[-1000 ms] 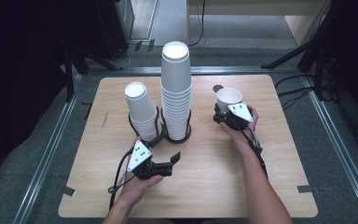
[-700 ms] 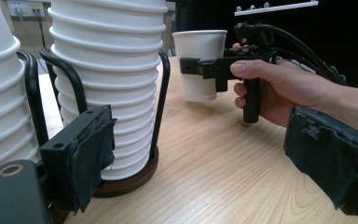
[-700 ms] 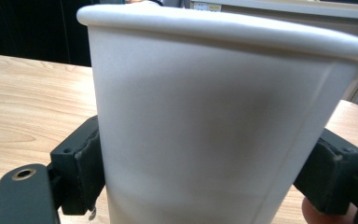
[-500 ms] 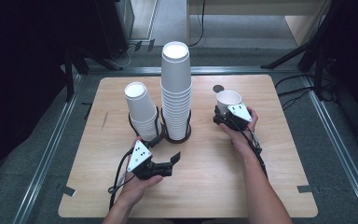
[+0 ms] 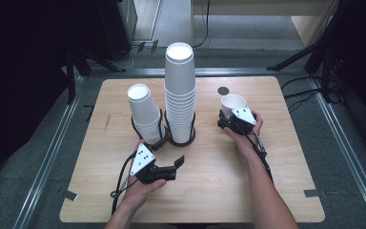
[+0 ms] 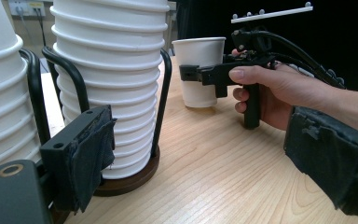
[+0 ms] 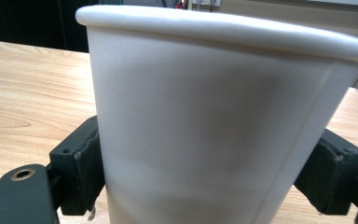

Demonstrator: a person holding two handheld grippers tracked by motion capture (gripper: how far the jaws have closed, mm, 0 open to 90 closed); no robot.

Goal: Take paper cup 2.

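1. Left gripper (image 5: 171, 167), nearest at six o'clock, waits with jaws apart and nothing between them.
2. Right gripper (image 5: 228, 119) at two o'clock flanks the single paper cup (image 5: 232, 106) on the table (image 5: 267, 191); pads seemingly still pressing, likely placing it.
3. Stacked cups (image 5: 180, 90) stand farthest, twelve o'clock.

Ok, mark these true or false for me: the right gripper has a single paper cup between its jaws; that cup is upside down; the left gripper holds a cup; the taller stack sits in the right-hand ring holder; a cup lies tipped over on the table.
1. The right gripper has a single paper cup between its jaws: true.
2. That cup is upside down: false, it stands mouth up on the table.
3. The left gripper holds a cup: false, its jaws are open with nothing between them.
4. The taller stack sits in the right-hand ring holder: true.
5. A cup lies tipped over: false, all stand upright.
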